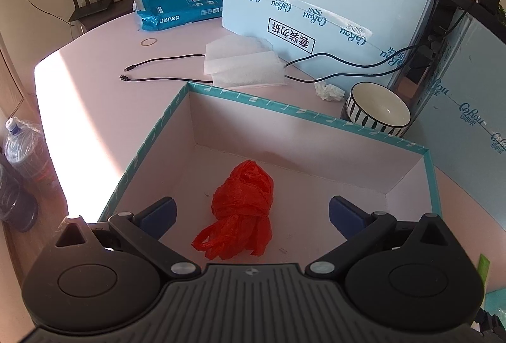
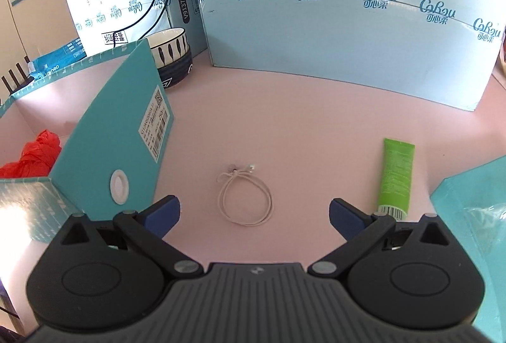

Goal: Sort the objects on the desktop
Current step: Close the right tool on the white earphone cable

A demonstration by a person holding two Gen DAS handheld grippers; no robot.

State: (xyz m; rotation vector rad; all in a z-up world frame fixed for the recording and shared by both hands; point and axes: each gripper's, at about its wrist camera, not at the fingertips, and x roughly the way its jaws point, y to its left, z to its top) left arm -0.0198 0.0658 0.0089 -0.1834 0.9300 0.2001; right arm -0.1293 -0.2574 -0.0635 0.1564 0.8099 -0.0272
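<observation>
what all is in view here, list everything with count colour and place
box: 1, teal, white inside, open, near desk edge
bag: 1, red, crumpled in box
bowl: 1, white, dark stripes, behind box
hair tie: 1, cream, on desk
tube: 1, green, right of hair tie
cartons: 2, pale blue, at back
cables: 2, black, on desk
foam: white sheets, over cables
tissue: 1, white, crumpled by bowl
left gripper: open, over box
right gripper: open, over hair tie
</observation>
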